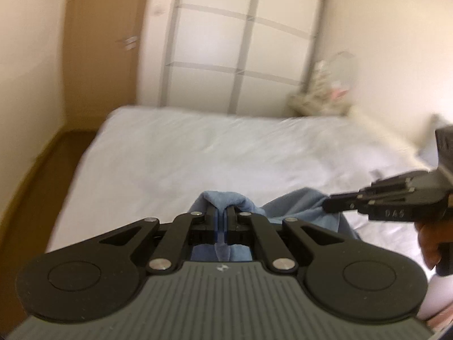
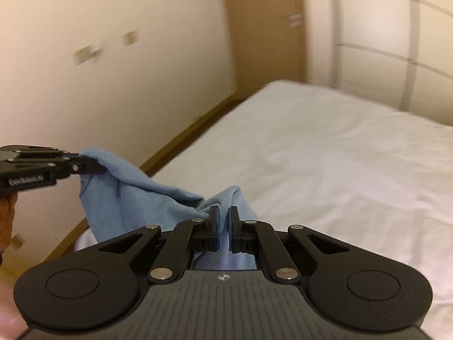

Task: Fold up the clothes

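Both grippers pinch the same light blue garment (image 2: 133,195) and hold it above a bed (image 1: 198,153) covered with a white sheet. The left gripper (image 1: 222,215) has its jaws nearly together on a bunched fold of the cloth, which bulges over the fingertips and hangs down between the fingers. The right gripper (image 2: 223,215) is likewise clamped on a fold, with cloth filling the narrow slot between its blue-edged pads. In the right wrist view the left gripper comes in from the left edge, and the fabric sags in a loose span from it across to the right gripper. A hand (image 1: 430,243) shows at the right edge of the left wrist view, around the right gripper's handle.

The sheet beyond the garment lies bare and lightly wrinkled, giving a broad open surface ahead of both grippers. The bed's left edge runs beside a strip of brown floor (image 1: 36,187), with a cream wall (image 2: 113,56) close along it. At the bed's far end stands a white panelled wardrobe (image 1: 240,42) with grey dividing strips, next to a brown door (image 1: 99,42).

In the far right corner a blurred heap of pale things (image 1: 320,96) rests against the wall; what it holds cannot be made out.
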`<state>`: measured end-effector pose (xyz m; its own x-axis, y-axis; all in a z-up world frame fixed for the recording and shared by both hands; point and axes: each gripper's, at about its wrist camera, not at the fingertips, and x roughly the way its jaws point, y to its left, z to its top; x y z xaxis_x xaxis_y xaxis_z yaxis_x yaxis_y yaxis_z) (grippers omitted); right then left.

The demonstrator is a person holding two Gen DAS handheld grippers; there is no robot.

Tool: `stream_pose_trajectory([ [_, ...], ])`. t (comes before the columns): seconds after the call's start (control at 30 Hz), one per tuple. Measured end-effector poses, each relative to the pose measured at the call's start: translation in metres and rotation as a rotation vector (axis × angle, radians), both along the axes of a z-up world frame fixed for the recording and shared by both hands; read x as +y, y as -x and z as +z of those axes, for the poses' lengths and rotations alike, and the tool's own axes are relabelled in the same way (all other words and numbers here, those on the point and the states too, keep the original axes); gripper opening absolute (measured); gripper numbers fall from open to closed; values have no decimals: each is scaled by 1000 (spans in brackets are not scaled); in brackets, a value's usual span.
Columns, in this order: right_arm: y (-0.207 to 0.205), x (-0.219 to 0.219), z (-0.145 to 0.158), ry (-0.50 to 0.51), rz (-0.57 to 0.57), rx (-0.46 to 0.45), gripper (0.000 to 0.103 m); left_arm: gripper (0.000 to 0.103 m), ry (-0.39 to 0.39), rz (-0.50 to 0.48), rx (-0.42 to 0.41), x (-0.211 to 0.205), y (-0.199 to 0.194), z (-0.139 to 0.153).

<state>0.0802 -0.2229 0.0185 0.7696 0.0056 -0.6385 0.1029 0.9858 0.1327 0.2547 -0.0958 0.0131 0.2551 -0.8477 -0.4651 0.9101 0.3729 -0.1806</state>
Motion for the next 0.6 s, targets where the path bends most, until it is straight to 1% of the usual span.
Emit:
stream_pose_trajectory([
  [0.07, 28, -23, 13, 46, -80, -22, 4, 1, 45, -74, 9, -31, 12, 10],
  [0.17, 69, -59, 27, 106, -196, -53, 4, 1, 81, -170, 6, -81, 40, 19],
  [0.3, 130, -106, 35, 176, -326, -92, 4, 1, 102, -265, 12, -140, 93, 18],
  [0.37, 159, -128, 29, 195, -364, -96, 4, 1, 86, -293, -10, -167, 127, 9],
  [0.43, 189, -152, 16, 200, -382, -84, 4, 1, 36, -298, -31, -193, 160, -8],
  [0.5, 218, -176, 3, 205, -401, -72, 6, 1, -64, -279, -9, -215, 194, -41],
  [0.53, 222, -184, -14, 199, -381, -33, 8, 2, -134, -265, 8, -226, 208, -61],
  [0.57, 232, -195, -36, 165, -363, 24, 11, 6, -229, -245, 31, -238, 220, -84],
  [0.6, 242, -206, -59, 128, -344, 81, 22, 8, -322, -218, 58, -246, 232, -108],
])
